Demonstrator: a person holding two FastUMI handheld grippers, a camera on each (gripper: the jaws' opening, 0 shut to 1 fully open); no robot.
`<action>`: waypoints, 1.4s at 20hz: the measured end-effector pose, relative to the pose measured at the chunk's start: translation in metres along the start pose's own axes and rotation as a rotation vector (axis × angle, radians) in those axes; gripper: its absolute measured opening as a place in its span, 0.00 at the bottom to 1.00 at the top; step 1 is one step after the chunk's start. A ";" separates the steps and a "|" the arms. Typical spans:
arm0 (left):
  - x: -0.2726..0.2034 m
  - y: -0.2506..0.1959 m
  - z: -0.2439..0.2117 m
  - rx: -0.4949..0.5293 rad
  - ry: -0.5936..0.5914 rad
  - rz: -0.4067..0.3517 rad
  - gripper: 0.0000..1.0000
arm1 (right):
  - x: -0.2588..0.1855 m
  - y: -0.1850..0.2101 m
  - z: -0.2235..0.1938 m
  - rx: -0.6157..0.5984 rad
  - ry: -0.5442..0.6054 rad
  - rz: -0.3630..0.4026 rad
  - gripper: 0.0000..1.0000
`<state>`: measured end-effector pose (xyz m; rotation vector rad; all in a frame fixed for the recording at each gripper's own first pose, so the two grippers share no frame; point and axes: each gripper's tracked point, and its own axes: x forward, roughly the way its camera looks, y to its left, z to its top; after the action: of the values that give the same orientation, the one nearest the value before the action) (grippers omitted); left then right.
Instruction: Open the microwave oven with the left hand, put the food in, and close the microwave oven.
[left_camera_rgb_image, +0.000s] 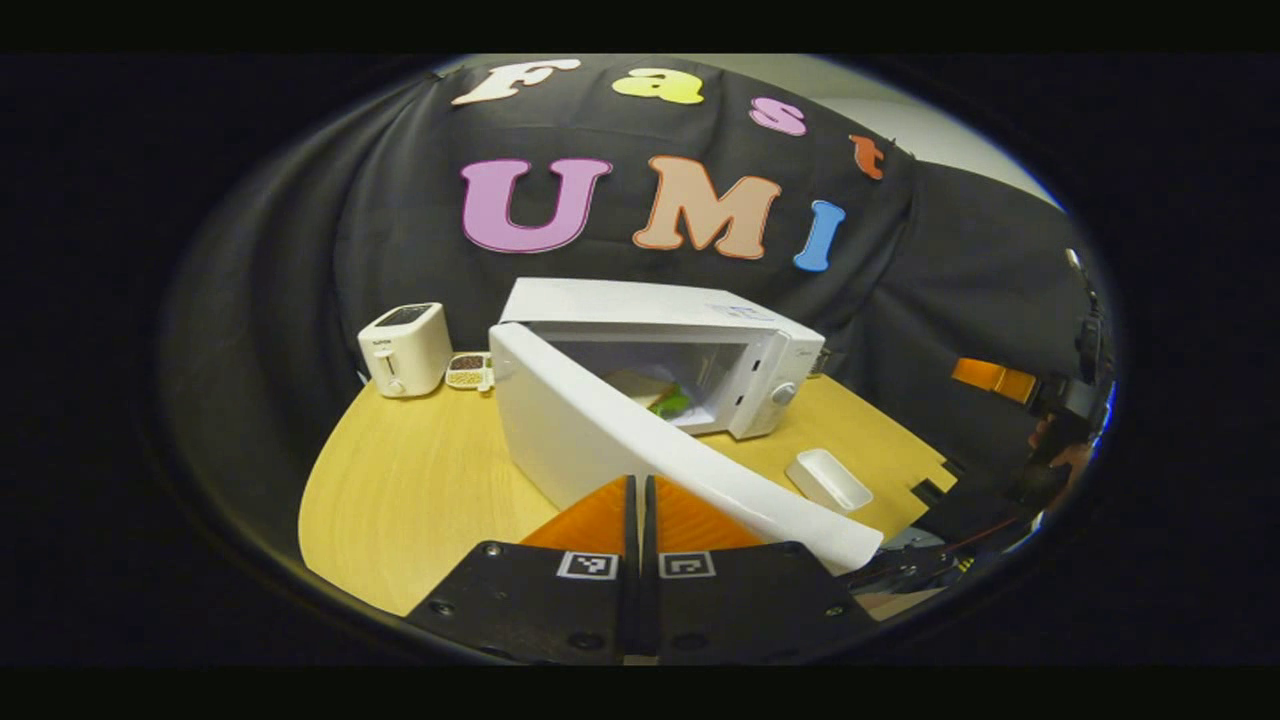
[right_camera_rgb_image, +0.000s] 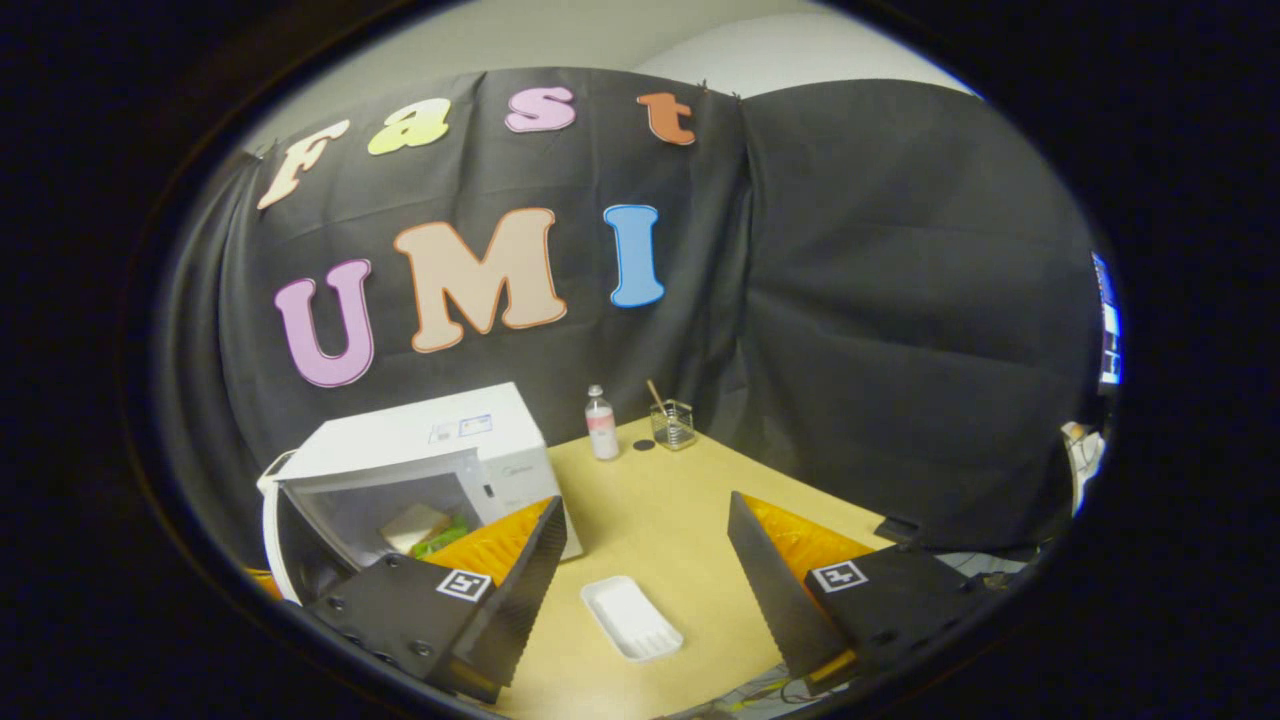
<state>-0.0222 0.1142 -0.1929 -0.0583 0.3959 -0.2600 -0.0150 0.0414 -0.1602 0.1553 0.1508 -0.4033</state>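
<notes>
Microwave (left_camera_rgb_image: 650, 330) sits mid-table, door (left_camera_rgb_image: 660, 450) swung partway open toward me. Food (left_camera_rgb_image: 665, 398) is inside the cavity: a pale slab with something green beside it, on the floor of the oven. Same seen from the right gripper view: microwave (right_camera_rgb_image: 430, 450) at left, food (right_camera_rgb_image: 425, 530) visible through the opening.

My left gripper (left_camera_rgb_image: 641, 500) is just in front of the door's outer face, near its free edge; fingers closed together with only a thin slit between them, nothing held. Can't tell if the tips touch the door.

My right gripper (right_camera_rgb_image: 640, 540) is wide open, empty, hanging over the table to the right of the microwave. Its left finger (right_camera_rgb_image: 500, 570) overlaps the microwave's front corner in view; contact unclear.

White tray (right_camera_rgb_image: 630, 618) lies empty on the table (right_camera_rgb_image: 680, 500) between my right fingers, also seen right of the door in the left gripper view (left_camera_rgb_image: 828, 480).

Toaster (left_camera_rgb_image: 405, 348) stands left of the microwave, a small divided dish (left_camera_rgb_image: 470, 370) between them. Behind the microwave on the far side: bottle (right_camera_rgb_image: 600, 424), glass jar (right_camera_rgb_image: 674, 424) with a stick in it, a small dark disc (right_camera_rgb_image: 644, 445) between the two.
</notes>
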 end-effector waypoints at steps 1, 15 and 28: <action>0.004 -0.008 0.001 0.000 0.002 0.004 0.01 | 0.005 -0.003 0.001 0.005 0.008 0.012 0.91; 0.087 -0.093 0.026 -0.046 -0.064 0.106 0.01 | 0.057 -0.019 -0.009 -0.017 0.094 0.226 0.92; 0.133 -0.113 0.041 -0.022 -0.078 0.115 0.01 | 0.061 -0.060 -0.011 0.039 0.096 0.219 0.92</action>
<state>0.0851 -0.0295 -0.1932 -0.0672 0.3235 -0.1394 0.0152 -0.0342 -0.1887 0.2271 0.2181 -0.1805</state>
